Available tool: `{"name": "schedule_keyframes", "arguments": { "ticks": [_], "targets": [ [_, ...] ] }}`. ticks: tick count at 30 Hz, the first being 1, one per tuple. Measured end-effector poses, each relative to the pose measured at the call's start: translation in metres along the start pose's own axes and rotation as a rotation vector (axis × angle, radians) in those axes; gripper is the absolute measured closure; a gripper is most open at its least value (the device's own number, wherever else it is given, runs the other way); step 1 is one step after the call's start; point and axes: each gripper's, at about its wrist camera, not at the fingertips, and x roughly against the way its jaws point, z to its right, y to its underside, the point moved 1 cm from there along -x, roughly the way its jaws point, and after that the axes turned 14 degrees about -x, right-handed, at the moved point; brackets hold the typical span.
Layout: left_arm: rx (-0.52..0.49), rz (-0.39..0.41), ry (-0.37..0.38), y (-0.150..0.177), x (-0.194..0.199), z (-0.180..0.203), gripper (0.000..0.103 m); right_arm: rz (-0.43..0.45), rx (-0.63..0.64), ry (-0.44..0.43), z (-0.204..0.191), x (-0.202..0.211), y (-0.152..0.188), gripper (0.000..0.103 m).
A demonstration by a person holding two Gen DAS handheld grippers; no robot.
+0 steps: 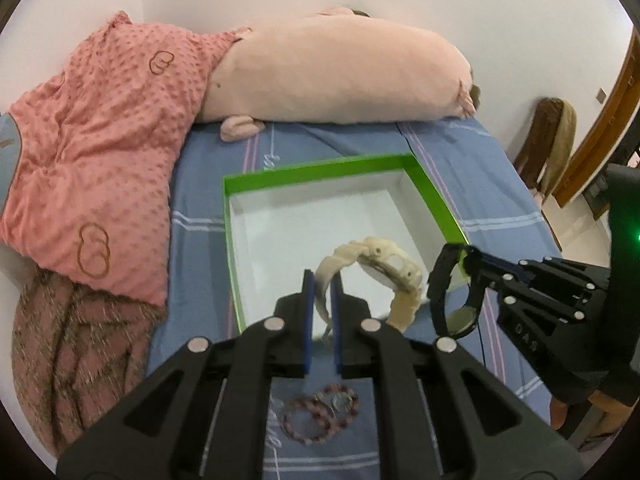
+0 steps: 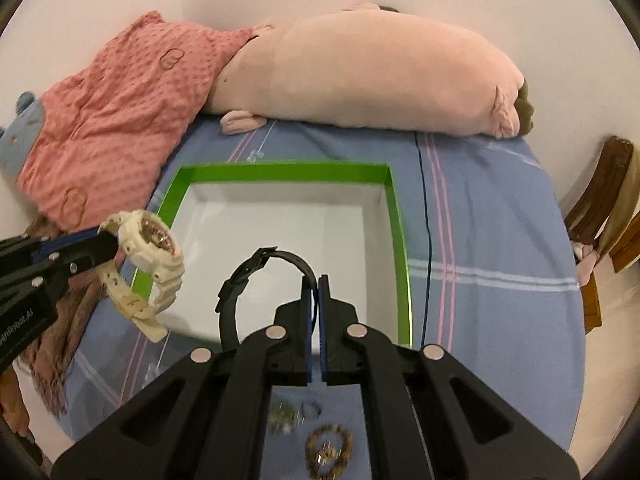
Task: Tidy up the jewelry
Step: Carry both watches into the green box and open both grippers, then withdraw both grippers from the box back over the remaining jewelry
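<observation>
My left gripper (image 1: 323, 280) is shut on the strap of a cream watch (image 1: 384, 272), held above the near part of a green-rimmed white box (image 1: 320, 176). The same cream watch (image 2: 152, 256) hangs left of the box (image 2: 280, 172) in the right wrist view. My right gripper (image 2: 316, 286) is shut on the strap of a black watch (image 2: 248, 280) over the box's near edge. In the left wrist view the black watch (image 1: 448, 288) hangs at the right gripper (image 1: 474, 258). Beaded bracelets (image 1: 320, 412) lie on the blue bedsheet (image 1: 480, 168) below the grippers; more bracelets (image 2: 328, 452) and small pieces (image 2: 284, 416) lie there too.
A pink dotted blanket (image 1: 100, 152) and a brown furry throw (image 1: 72, 360) lie to the left. A long pink plush (image 1: 340, 76) rests along the wall behind the box. A wooden chair (image 2: 600, 220) stands off the bed's right side.
</observation>
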Motion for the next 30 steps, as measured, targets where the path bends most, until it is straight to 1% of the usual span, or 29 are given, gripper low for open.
{"name": "schedule_keyframes", "arguments": {
  "ticks": [3, 6, 9, 13, 18, 21, 23, 25, 27, 30],
  "targets": [
    [0.019, -0.010, -0.006, -0.012, -0.016, -0.011, 0.095, -0.044, -0.002, 0.000, -0.004, -0.028, -0.013, 0.101],
    [0.034, -0.043, -0.001, -0.017, -0.042, -0.018, 0.095, -0.093, 0.017, 0.029, -0.009, -0.059, -0.015, 0.101],
    [0.046, -0.089, -0.003, -0.015, -0.069, -0.021, 0.095, -0.142, 0.019, 0.035, -0.010, -0.084, -0.011, 0.101],
    [0.067, -0.144, 0.014, -0.006, -0.100, -0.024, 0.095, -0.186, 0.017, 0.052, -0.009, -0.108, -0.007, 0.101],
    [0.078, -0.193, 0.004, 0.001, -0.124, -0.028, 0.094, -0.222, 0.018, 0.064, -0.008, -0.128, -0.005, 0.100],
    [0.079, -0.209, 0.003, 0.003, -0.132, -0.029, 0.093, -0.229, 0.022, 0.080, -0.007, -0.131, -0.005, 0.093],
    [0.077, -0.205, 0.007, 0.003, -0.133, -0.029, 0.092, -0.215, 0.024, 0.083, -0.007, -0.128, -0.007, 0.072],
    [0.070, -0.191, 0.000, 0.001, -0.130, -0.029, 0.092, -0.191, 0.024, 0.082, -0.008, -0.118, -0.009, 0.061],
    [0.056, -0.174, -0.008, -0.002, -0.124, -0.028, 0.087, -0.170, 0.018, 0.067, -0.009, -0.106, -0.014, 0.061],
    [0.044, -0.148, -0.018, -0.006, -0.107, -0.027, 0.085, -0.118, 0.011, 0.006, -0.010, -0.072, -0.020, 0.061]
  ]
}}
